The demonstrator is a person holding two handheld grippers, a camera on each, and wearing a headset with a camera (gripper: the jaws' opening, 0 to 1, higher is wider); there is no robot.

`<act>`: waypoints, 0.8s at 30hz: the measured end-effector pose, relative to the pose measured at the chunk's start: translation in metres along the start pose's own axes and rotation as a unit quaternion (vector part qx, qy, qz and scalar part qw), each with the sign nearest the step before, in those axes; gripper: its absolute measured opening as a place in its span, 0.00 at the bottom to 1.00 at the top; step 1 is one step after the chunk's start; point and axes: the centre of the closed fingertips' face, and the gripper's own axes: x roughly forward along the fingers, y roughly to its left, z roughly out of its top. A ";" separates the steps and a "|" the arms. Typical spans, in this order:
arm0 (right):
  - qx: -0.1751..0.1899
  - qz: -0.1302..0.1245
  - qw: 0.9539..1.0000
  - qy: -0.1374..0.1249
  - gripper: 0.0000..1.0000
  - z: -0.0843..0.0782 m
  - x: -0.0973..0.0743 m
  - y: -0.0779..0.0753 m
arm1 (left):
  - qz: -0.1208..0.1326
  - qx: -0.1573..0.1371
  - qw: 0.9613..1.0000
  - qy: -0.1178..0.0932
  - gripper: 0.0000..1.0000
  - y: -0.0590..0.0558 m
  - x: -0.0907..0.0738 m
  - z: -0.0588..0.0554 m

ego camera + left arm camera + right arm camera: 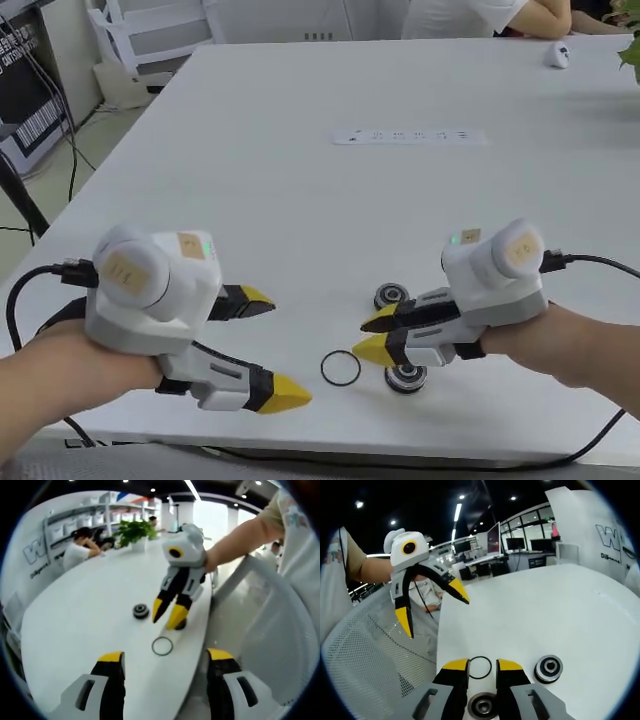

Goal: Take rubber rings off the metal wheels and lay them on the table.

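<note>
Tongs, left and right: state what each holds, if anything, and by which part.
Nothing is held. The left tongs gape empty; the right tongs stand slightly apart over a metal wheel. A rubber ring lies loose on the table.

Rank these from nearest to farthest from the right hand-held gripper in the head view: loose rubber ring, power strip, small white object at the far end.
1. The rubber ring, just left of the right hand-held gripper, by the near edge.
2. The power strip, in the middle, well beyond.
3. The small white object, far right corner.
</note>
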 end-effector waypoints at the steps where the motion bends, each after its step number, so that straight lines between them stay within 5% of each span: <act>1: 0.001 -0.001 1.000 -0.002 0.19 0.000 -0.001 0.000 | 0.000 0.000 1.000 0.000 0.66 0.000 0.001 0.001; 24: 0.012 -0.023 0.999 -0.040 0.29 -0.002 -0.044 0.001 | -0.028 0.015 0.999 0.001 0.63 -0.004 0.033 0.026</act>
